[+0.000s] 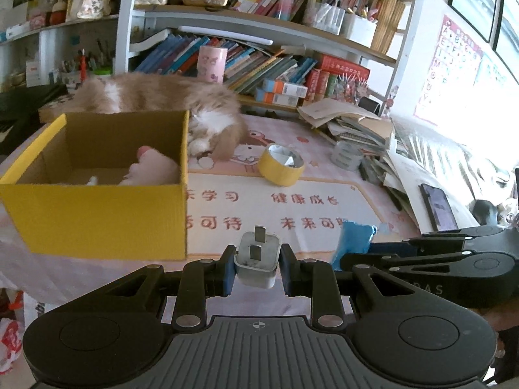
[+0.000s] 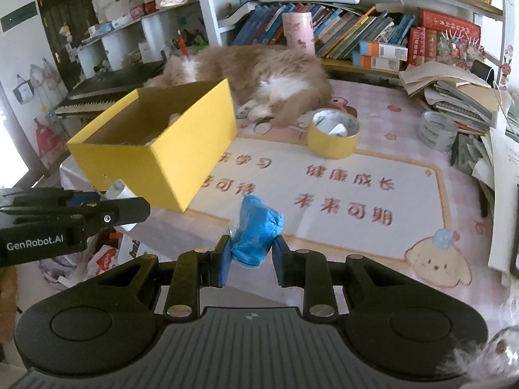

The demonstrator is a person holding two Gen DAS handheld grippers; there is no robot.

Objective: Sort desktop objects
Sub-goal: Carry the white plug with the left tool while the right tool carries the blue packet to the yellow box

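Between the left gripper's [image 1: 257, 267] blue pads sits a white plug adapter [image 1: 258, 259], prongs pointing away from the camera, the jaws drawn narrow and clamped on its two flat sides. At the right gripper [image 2: 251, 256] the jaws are likewise pulled in tight, pinching a crumpled blue wrapper [image 2: 258, 230] whose upper half bulges free above the pads. Both loads hang above the near edge of the counter [image 2: 356, 236], which is covered by a pink printed mat, and the yellow box [image 1: 97, 217] stands just ahead to the left, open-topped, with a pink soft thing [image 1: 152, 168] already lying inside. The step in hand looks like carrying each piece to that box, so the sound way is to bring the left piece over the near wall and well inside the rim before letting go, then follow with the right one in turn, since the two grippers sit close side by side and could knock together. The wrapper is soft and may cling to a pad, so it wants a clean, full release. Beyond the box a sleeping cat [image 1: 155, 97] lies against its far side, and a yellow tape roll [image 1: 280, 165] waits farther out on the mat.
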